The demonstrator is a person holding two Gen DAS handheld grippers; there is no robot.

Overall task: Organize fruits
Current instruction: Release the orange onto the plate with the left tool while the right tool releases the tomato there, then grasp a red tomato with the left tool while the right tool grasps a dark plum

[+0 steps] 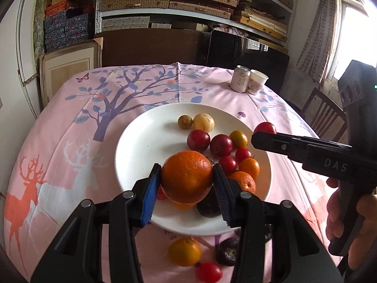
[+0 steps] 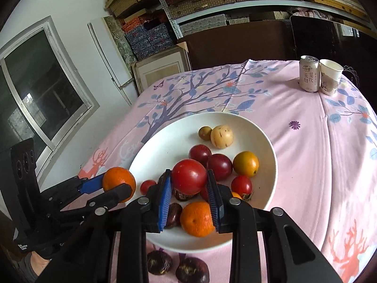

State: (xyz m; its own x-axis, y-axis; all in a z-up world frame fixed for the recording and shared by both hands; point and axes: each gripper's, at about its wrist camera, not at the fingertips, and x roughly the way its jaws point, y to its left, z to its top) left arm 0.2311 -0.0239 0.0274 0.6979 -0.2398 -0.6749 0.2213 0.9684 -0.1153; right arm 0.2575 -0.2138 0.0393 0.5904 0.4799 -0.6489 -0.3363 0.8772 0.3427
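One white plate (image 2: 271, 146), one drink can (image 2: 309, 73), one paper cup (image 2: 331, 76). Two grippers: left (image 1: 187, 176) holds one orange (image 1: 186, 176), right (image 2: 189, 184) one red tomato (image 2: 188, 175). Two dark chestnut-like fruits (image 2: 159, 261) off-plate.

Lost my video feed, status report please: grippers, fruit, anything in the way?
Left gripper shut on orange. Right gripper shut on tomato. Both above plate, fruit already piled there. Nothing blocking.
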